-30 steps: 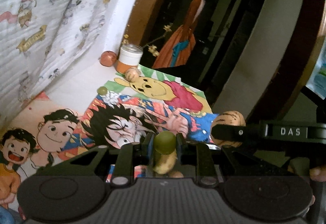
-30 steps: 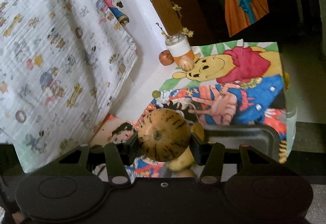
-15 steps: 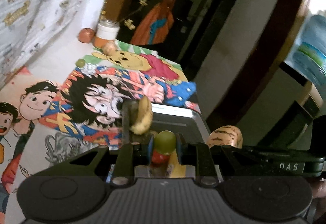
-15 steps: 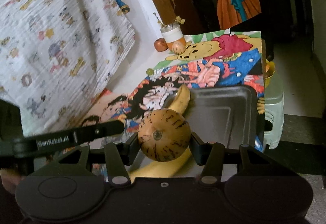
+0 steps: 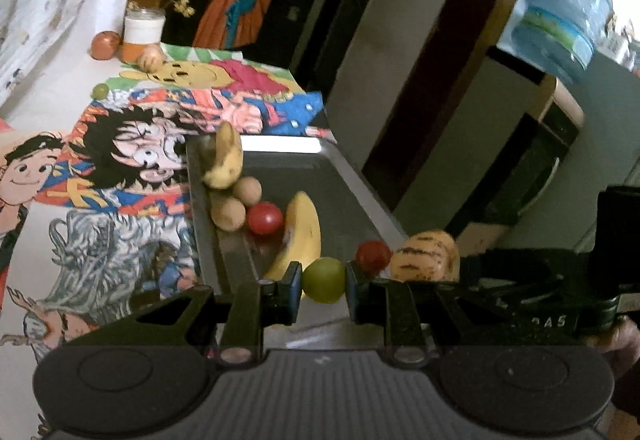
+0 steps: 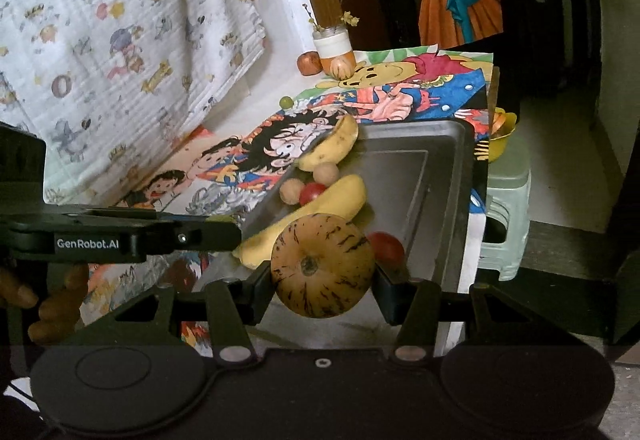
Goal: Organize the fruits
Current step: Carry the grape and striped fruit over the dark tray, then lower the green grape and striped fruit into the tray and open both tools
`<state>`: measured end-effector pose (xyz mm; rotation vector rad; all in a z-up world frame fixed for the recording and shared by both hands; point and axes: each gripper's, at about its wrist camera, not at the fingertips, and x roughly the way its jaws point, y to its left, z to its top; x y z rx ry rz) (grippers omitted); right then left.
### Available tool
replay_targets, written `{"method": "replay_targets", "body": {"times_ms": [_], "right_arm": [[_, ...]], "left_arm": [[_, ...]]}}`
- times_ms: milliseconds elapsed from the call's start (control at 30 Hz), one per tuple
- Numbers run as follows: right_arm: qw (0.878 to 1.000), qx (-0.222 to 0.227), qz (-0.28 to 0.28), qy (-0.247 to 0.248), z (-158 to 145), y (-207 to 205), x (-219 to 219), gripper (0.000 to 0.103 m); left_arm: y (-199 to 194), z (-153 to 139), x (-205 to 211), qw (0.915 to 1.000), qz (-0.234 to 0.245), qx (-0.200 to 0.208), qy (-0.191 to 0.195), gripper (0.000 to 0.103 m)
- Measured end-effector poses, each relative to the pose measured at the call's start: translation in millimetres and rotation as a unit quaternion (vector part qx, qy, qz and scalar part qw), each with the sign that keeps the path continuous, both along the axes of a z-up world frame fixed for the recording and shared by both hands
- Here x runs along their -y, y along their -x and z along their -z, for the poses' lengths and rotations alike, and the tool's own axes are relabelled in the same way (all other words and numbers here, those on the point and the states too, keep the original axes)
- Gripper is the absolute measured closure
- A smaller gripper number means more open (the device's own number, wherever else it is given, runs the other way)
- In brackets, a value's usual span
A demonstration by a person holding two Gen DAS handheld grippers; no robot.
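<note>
Left gripper (image 5: 323, 280): jaws clamped on a small green fruit (image 5: 323, 279), pinched at its widest part so the round skin cannot slip, and held above the near end of the metal tray (image 5: 352, 176). Right gripper (image 6: 322, 266): jaws closed on a striped tan melon (image 6: 322, 265), stem end facing the camera, pads bearing on opposite flanks, likewise poised over the tray's near edge; it appears in the left view just right of the left gripper, melon alongside. Tray contents, ahead of both grippers: one banana (image 5: 298, 230) lying lengthwise just beyond the green fruit, a second banana (image 5: 225, 158) propped on the far left rim, two tan round fruits (image 5: 236, 206) between them, a red tomato (image 5: 264, 218) touching the nearer one, another tomato (image 5: 373, 255) just ahead of the right gripper. Judged purpose: the tray is the collecting point, so both held fruits are likely carried here for release. Not yet gathered, far ahead on the cartoon-print cloth (image 5: 132, 128): a loose green fruit (image 5: 100, 91), an onion-like bulb (image 5: 152, 57) and a reddish fruit (image 5: 105, 45) beside a jar (image 5: 142, 28).
</note>
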<state>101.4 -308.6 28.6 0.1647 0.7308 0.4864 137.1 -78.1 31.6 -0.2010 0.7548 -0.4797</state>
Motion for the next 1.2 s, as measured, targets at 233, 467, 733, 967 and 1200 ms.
{"method": "replay_targets", "body": {"times_ms": [233, 467, 733, 967, 1200], "right_arm": [[1.0, 0.017, 0.01, 0.018, 8, 15, -8, 0.049], [0.999, 0.013, 0.026, 0.017, 19, 22, -11, 0.049], [0.998, 0.023, 0.054, 0.02, 28, 26, -14, 0.049], [0.998, 0.018, 0.055, 0.025, 33, 23, -19, 0.049], [0.998, 0.019, 0.058, 0.024, 33, 25, -18, 0.048]], "left_arm": [[7, 13, 4, 0.9995, 0.015, -0.019, -0.02, 0.078], [11, 20, 5, 0.9987, 0.014, -0.024, -0.042, 0.078], [11, 24, 7, 0.9982, 0.006, -0.022, -0.056, 0.078], [11, 26, 8, 0.9979, 0.006, -0.023, -0.06, 0.077], [12, 27, 5, 0.998, 0.002, -0.027, -0.057, 0.077]]}}
